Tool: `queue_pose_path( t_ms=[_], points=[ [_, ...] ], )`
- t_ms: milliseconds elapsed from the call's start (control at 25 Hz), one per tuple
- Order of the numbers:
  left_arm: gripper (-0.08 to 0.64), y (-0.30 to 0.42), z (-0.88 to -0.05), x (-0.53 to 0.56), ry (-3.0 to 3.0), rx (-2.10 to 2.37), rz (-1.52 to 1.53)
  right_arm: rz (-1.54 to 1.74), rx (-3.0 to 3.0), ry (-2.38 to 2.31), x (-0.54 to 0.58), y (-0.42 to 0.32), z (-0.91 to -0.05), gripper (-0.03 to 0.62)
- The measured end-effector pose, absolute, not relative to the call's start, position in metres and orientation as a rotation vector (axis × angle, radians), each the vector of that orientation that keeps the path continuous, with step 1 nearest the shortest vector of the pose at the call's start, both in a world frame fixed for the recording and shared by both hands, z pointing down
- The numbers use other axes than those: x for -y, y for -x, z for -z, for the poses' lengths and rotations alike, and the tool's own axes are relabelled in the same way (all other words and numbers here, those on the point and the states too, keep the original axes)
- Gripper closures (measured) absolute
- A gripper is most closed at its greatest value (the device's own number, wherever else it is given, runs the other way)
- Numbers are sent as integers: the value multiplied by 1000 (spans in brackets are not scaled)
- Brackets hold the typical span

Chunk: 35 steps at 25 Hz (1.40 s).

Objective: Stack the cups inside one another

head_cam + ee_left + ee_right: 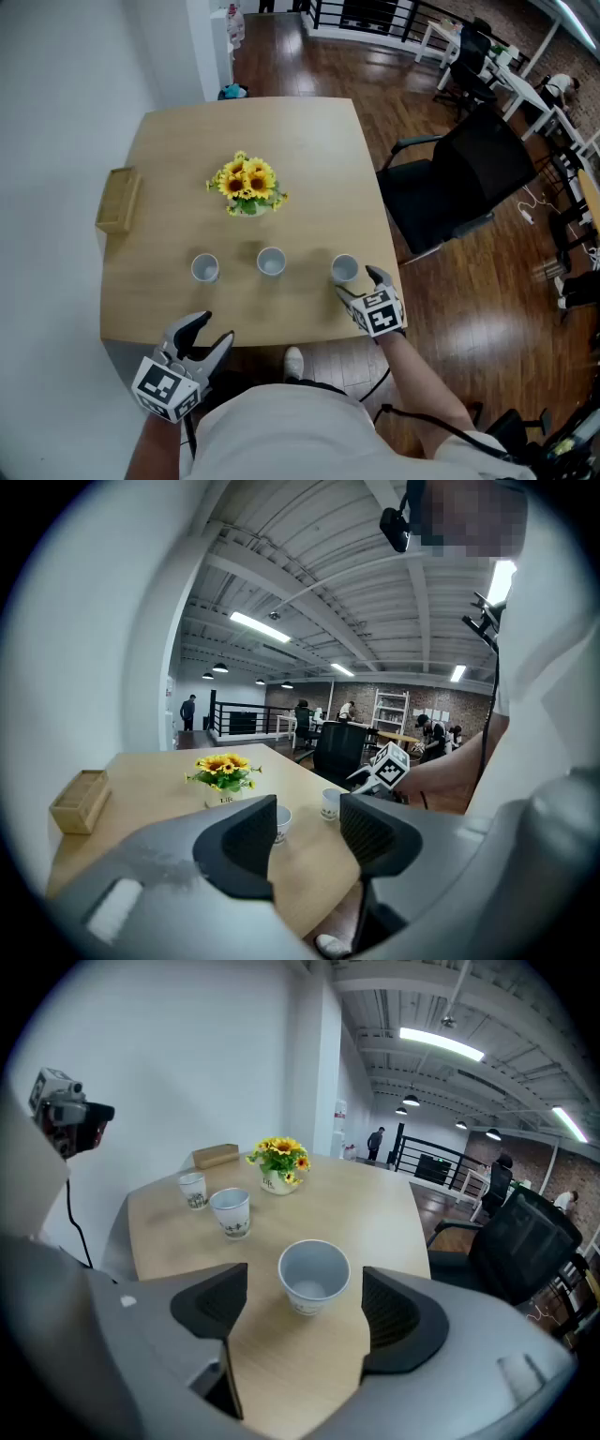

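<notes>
Tabletop (309, 150) carries three upright white printed cups (271, 262); left gripper (214, 330) and right gripper (359, 283) gape, holding nothing

I'm in an open-plan office: a black office chair (459, 178) stands right of my worktop (309, 159), people (473, 42) sit at white desks (525, 94) upper right, and strip lights (441, 1042) hang overhead.

The flower vase (224, 799) seems to read "Life".
</notes>
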<state>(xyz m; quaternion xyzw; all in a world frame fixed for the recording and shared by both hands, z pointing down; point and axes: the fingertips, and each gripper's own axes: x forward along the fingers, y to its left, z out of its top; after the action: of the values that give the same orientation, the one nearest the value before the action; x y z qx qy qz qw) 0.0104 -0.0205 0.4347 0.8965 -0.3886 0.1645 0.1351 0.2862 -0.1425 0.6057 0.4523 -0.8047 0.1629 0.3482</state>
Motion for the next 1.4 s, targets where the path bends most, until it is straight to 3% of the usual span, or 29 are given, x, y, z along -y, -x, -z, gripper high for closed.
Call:
queue_pose_path(
  t_ms=[280, 520, 920, 1400],
  points=[
    [336, -3, -441, 47, -2579, 1097, -502, -512, 2007, -1142, 177, -295, -656, 215],
    [336, 19, -439, 60, -2582, 1087, -492, -525, 2000, -1194, 176, -288, -636, 242],
    [336, 60, -438, 70, -2610, 1048, -415, -400, 2224, -1179, 187, -182, -531, 245],
    [336, 125, -443, 60, -2597, 1052, -390, -418, 2305, -1201, 194, -107, -543, 245]
  ],
)
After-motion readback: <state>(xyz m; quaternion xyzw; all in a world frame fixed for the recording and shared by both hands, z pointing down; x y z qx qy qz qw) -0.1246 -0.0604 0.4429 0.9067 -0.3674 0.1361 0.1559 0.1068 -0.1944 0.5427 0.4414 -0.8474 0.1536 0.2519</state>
